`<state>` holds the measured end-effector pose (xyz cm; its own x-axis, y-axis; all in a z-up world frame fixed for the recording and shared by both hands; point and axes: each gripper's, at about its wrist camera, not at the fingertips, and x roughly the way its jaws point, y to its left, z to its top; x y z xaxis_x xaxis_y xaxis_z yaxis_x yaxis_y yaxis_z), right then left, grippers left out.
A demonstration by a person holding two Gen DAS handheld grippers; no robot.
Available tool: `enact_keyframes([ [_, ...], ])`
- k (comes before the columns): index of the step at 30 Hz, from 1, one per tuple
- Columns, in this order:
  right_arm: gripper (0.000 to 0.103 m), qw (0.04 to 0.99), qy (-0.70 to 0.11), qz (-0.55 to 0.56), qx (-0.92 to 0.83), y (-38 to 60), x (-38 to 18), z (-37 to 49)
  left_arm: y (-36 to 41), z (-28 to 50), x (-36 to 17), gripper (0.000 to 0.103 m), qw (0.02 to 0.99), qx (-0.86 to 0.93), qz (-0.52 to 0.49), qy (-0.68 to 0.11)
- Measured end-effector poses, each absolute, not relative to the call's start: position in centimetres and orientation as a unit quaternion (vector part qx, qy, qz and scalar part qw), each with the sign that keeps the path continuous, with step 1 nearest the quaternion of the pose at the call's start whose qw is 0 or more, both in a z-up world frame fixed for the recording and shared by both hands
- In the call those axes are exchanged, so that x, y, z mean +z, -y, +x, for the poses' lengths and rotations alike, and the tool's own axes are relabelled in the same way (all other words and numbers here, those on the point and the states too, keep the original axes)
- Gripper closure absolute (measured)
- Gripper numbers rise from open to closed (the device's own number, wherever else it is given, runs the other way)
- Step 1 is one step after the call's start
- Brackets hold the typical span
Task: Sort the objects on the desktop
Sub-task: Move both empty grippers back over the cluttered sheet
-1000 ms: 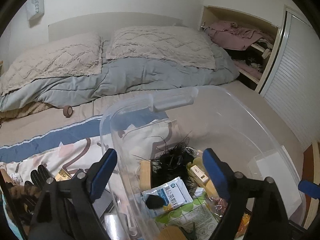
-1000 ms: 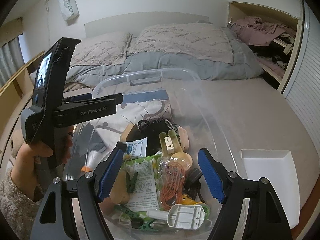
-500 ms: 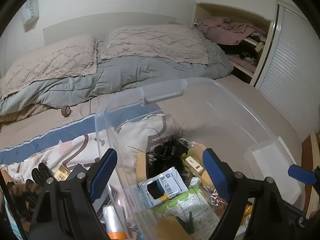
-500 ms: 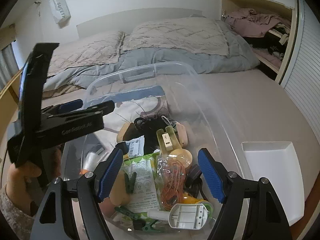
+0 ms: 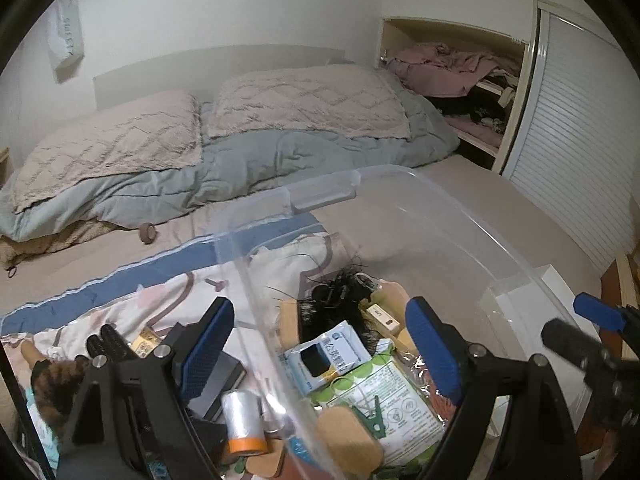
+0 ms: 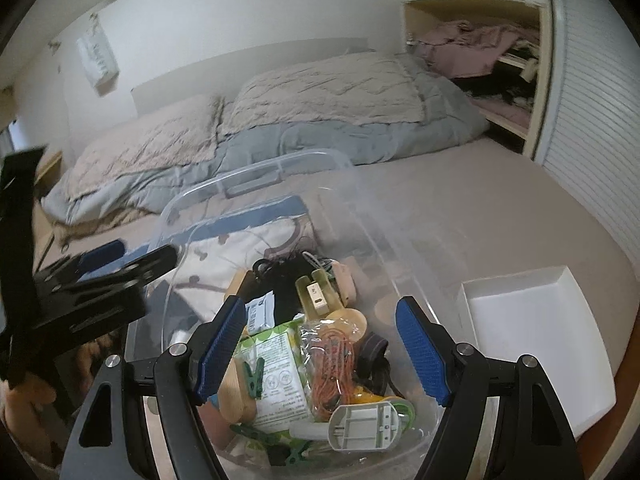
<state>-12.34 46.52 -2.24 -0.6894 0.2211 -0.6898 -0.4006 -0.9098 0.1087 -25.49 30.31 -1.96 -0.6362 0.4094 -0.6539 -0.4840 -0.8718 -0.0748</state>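
Observation:
A clear plastic bin (image 5: 460,216) (image 6: 256,172) stands on the bed, holding a green-and-white packet (image 6: 280,368), a bag of orange cord (image 6: 332,364), a tissue pack (image 5: 332,352), a black hairy clump (image 5: 336,300), green pegs and a white plastic part (image 6: 364,426). My left gripper (image 5: 320,344) straddles the bin's left wall, its jaws opening, its pads pressing on nothing. My right gripper (image 6: 320,344) hovers over the bin's contents, jaws opening too, with nothing gripped.
Left of the bin lie a silver roll with an orange end (image 5: 242,420), a dark box (image 5: 224,376) and black gloves (image 5: 108,344). A white tray (image 6: 532,344) sits to the bin's right. Pillows and a grey duvet fill the far bed; a tape roll (image 5: 148,233) lies below them.
Both pairs of jaws stand slightly wider. The left view has risen and pulled back, baring the silver roll. The right view has rolled, and the left tool has slid left and lower in it.

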Motion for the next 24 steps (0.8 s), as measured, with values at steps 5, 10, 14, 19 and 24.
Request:
enact_keyframes([
  [5,0.0,0.192,-0.131,-0.33,0.915,-46.6,-2.2,-11.2,-28.9,-24.0,-1.8,0.001,0.247,0.904,-0.343,-0.059],
  [10,0.0,0.195,-0.137,-0.312,0.92,-46.0,-2.4,-10.5,-26.0,-22.1,-0.4,0.001,0.245,0.915,-0.319,-0.04],
  [14,0.0,0.191,-0.132,-0.306,0.923,-44.9,-2.6,-10.0,-23.7,-21.0,0.8,0.0,0.239,0.923,-0.302,-0.019],
  [19,0.0,0.18,-0.119,-0.281,0.935,-43.0,-1.5,-9.3,-20.7,-19.8,1.3,0.0,0.226,0.929,-0.292,-0.016],
  [24,0.0,0.158,-0.121,-0.261,0.945,-41.4,-0.5,-8.8,-17.5,-18.9,1.3,0.0,0.211,0.935,-0.286,-0.017],
])
